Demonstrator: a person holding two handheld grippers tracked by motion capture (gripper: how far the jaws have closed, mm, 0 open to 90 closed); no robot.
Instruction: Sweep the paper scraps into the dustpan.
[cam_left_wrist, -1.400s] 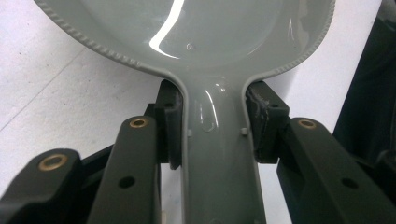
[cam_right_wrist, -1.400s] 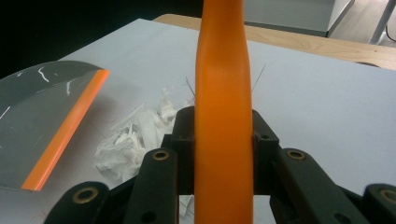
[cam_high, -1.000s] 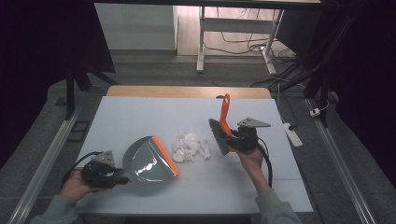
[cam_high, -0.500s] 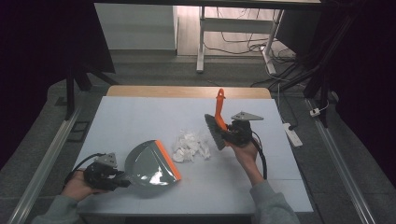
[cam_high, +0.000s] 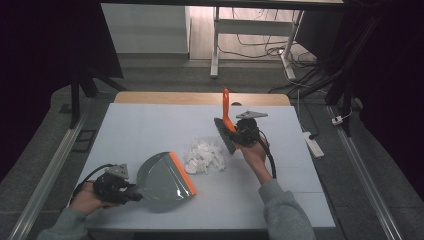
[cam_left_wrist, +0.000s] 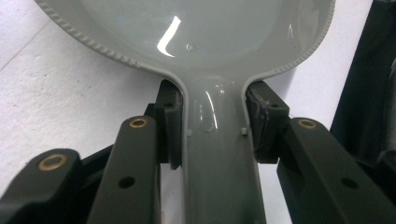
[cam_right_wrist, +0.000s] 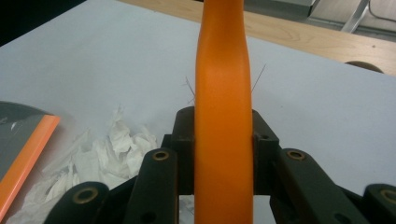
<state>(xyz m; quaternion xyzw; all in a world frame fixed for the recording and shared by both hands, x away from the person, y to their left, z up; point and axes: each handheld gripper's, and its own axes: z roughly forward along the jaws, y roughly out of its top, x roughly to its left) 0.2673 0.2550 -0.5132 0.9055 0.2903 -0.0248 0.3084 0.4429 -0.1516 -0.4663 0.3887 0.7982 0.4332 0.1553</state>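
The orange handle of a brush is clamped in the right tool, its bristles held just beside a pile of crumpled white paper. The grey dustpan is gripped by its handle in the left tool, its orange lip set near the paper on the table.

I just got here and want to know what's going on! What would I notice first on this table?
Probably the bright orange brush, standing up in the right gripper right of the middle. Next, the heap of crumpled white paper in the middle of the table. The grey dustpan with an orange edge lies at the front left, its handle clamped by the left gripper.
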